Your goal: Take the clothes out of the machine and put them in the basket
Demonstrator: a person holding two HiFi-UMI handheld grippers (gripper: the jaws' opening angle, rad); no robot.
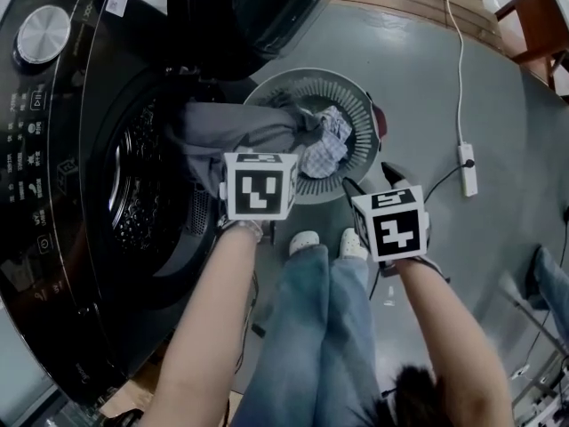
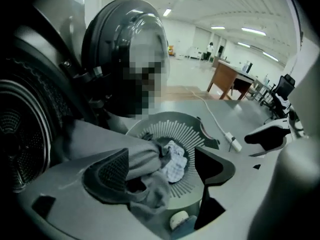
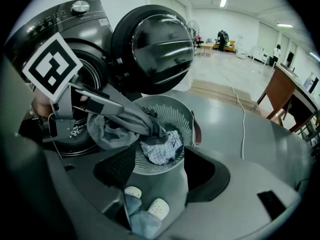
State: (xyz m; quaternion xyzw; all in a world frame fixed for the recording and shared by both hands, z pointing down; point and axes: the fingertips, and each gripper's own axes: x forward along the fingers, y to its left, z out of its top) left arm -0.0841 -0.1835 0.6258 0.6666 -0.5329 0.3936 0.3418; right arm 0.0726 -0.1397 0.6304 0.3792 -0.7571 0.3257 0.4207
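Grey garment (image 1: 236, 130), centre of the head view: one end inside the drum (image 1: 133, 189) at left, the other end already over the rim of the basket (image 1: 360, 105) at centre-right. So it is half out, bridging machine and basket. A checked cloth (image 1: 324, 148) lies in the basket bottom, touching the grey one.

Left gripper (image 2: 162, 171): jaws stand well apart. The grey fabric runs loose between them and bunches by the left jaw, pads not pressing it. Looks like a let-go over the basket, the rest to be pulled across.

Right gripper (image 3: 160, 169): jaws about half open, nothing in them. Only the basket rim and the person's shoes and jeans show beyond. It hangs lower right in the head view, just beside the basket, probably waiting to take the trailing end.

The washing machine (image 1: 53, 149) fills the left side, with its door (image 1: 249, 7) swung open at top centre. The basket is parked right at the opening, for a short transfer.

A power strip (image 1: 467, 169) lies on the floor at right.

Writing: panel icons and a top sticker too small to read, no brand legible. Cubes carry black-and-white square markers only.
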